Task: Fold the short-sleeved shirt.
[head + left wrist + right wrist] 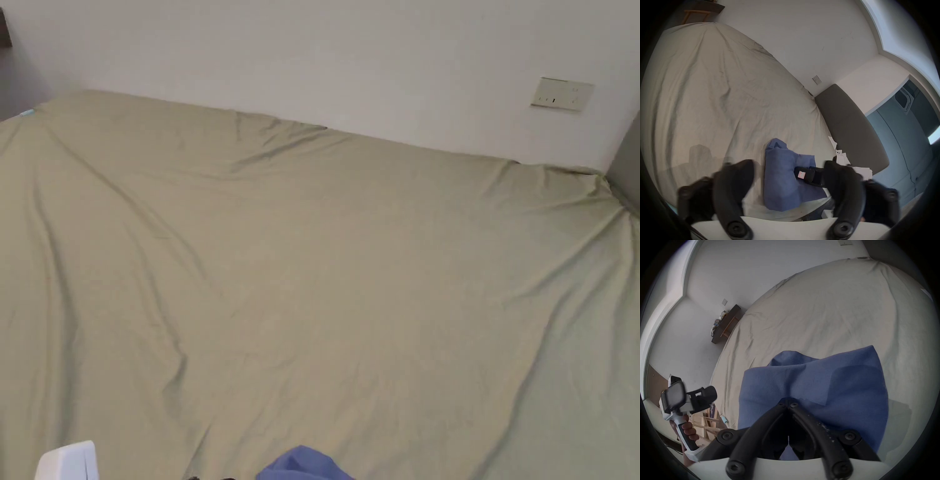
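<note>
Clearly, your left gripper [788, 177] hangs with its jaws spread wide and nothing between them, off the bed's [325, 262] near left corner. The blue shirt [810, 391] sits bunched at the bed's near edge, and your right gripper [788, 403] has its jaw tips closed together on a fold of it. It looks light, soft and limp, so it will likely sag and crease wherever you lift it; take it at a hem or shoulder seam, not mid-panel. The sheet beyond, toward the far edge and the wall, is bare, which gives you room to spread the shirt flat. Mind the headboard [851, 129] along the right edge.
</note>
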### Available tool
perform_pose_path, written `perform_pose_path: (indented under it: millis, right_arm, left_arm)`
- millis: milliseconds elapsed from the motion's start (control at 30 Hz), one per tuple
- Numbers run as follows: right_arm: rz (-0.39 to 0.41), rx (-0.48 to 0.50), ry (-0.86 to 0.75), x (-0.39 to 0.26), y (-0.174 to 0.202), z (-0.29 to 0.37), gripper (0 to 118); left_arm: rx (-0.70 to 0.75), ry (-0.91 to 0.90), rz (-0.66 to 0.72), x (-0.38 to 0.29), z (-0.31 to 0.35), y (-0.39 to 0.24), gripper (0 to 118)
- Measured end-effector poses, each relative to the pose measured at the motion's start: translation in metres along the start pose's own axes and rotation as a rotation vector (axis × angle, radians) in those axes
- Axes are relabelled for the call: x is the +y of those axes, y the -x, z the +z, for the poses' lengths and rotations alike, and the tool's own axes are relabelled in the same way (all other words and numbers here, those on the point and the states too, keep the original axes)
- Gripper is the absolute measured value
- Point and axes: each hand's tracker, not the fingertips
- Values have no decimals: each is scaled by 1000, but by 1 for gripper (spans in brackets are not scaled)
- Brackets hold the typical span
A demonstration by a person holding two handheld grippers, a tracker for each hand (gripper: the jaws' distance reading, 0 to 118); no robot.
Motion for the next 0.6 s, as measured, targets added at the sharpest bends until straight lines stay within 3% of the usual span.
perform_pose_path:
  millis: [33, 100, 300, 467, 600]
  right_arm:
    - [1, -3, 0, -1, 1, 0, 1]
    - [85, -39, 10, 0, 6, -2, 1]
    - [1, 27, 12, 1, -8, 0, 1]
    - [-46, 78, 1, -2, -17, 1, 1]
    - [-77, 110, 5, -2, -23, 1, 1]
  left_arm:
    - [-20, 16, -4, -2, -4, 2, 100]
    - [-89, 45, 12, -3, -17, 7, 99]
    - [-89, 131, 116, -4, -77, 24, 99]
    - [-67, 257, 38, -5, -115, 30, 99]
    - [-192, 271, 76, -8, -133, 31, 102]
